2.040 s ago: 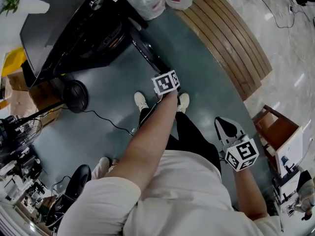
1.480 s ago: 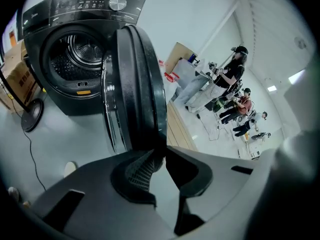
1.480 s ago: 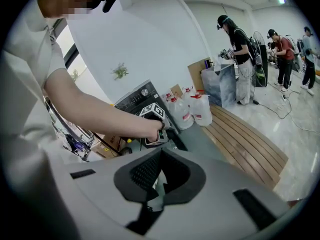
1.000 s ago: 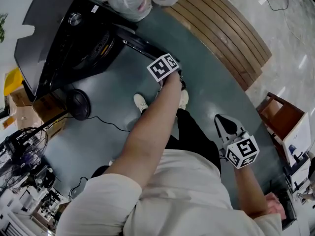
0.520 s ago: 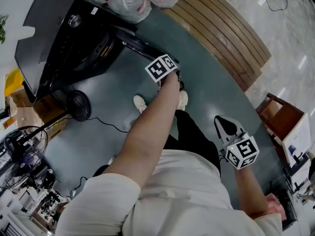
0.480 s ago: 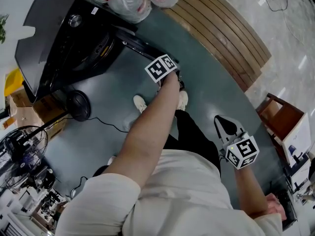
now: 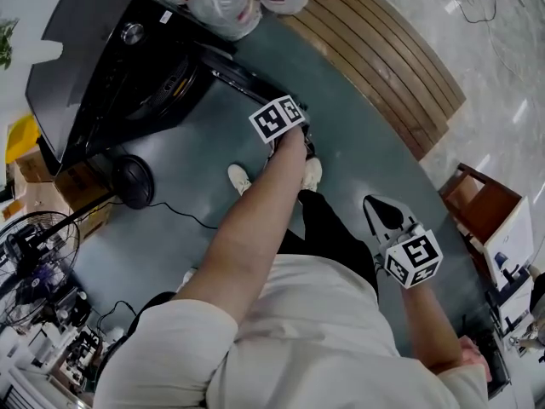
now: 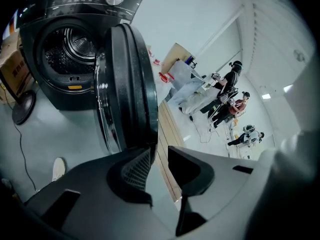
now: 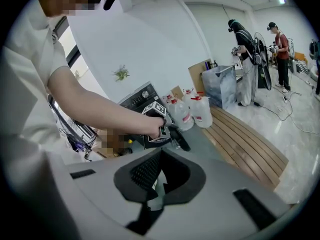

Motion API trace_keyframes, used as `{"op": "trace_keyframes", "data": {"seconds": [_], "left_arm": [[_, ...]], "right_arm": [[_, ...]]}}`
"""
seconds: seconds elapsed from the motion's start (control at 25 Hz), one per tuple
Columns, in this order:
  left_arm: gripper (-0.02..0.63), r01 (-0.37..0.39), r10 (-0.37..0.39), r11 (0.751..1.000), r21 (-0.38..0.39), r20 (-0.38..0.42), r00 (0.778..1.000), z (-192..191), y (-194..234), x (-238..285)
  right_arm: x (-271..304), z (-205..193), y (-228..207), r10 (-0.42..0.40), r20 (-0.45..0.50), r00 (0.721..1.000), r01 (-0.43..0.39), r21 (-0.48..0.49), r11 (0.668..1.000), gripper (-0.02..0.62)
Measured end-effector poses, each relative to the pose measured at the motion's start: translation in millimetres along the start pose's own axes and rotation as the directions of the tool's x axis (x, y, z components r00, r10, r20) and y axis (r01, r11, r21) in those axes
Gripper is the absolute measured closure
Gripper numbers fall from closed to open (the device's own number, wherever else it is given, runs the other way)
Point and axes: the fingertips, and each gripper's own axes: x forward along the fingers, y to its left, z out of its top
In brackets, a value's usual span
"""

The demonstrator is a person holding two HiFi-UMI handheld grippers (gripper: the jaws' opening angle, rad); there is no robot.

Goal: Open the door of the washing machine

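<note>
Washing machine (image 7: pixel 102 66) ahead on your left, its door (image 8: pixel 127 84) standing out to the right of the drum opening (image 8: pixel 70 49). Your left gripper (image 8: pixel 159 166) sits right at the door's lower rim, with wooden decking (image 7: pixel 383 58) beyond on the right. Bottles (image 9: pixel 192 111) stand just beside the machine. Your right gripper (image 7: pixel 383 214) hangs right of your legs, well apart.
</note>
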Motion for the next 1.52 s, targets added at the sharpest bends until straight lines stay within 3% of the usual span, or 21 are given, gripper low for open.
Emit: {"op": "trace_keyframes", "data": {"seconds": [0.36,0.6,0.8,1.04,1.16,1.36,1.52], "left_arm": [[0.497,0.093,-0.093,0.992,0.088,-0.011,0.996,0.1,-15.4,-27.7],[0.514,0.195,-0.194,0.959,0.206,-0.028,0.981,-4.6,-34.6,-68.9],[0.543,0.275,-0.277,0.896,0.349,-0.044,0.960,-4.7,-50.0,-122.4],[0.572,0.348,-0.358,0.834,0.428,-0.061,0.932,-7.7,-63.8,-187.9],[0.583,0.402,-0.413,0.791,0.461,-0.083,0.907,-11.9,-72.3,-220.6],[0.588,0.500,-0.523,0.722,0.479,-0.095,0.847,-18.2,-78.3,-285.6],[0.588,0.504,-0.546,0.657,0.561,-0.107,0.831,-22.5,-71.3,-329.7]], "right_arm": [[7.1,14.2,7.7,0.022,0.021,1.000,-0.021,-0.047,0.999,0.588],[10.9,29.8,19.6,0.046,0.030,0.998,-0.042,-0.104,0.994,0.586],[12.1,45.4,33.2,0.069,0.041,0.997,-0.061,-0.168,0.984,0.588],[11.6,64.8,48.4,0.095,0.056,0.994,-0.079,-0.228,0.970,0.587],[13.6,74.0,60.0,0.111,0.061,0.992,-0.092,-0.261,0.961,0.586],[14.1,82.2,85.1,0.149,0.061,0.987,-0.122,-0.313,0.942,0.588],[15.7,85.4,104.5,0.181,0.052,0.982,-0.151,-0.352,0.924,0.588]]}}
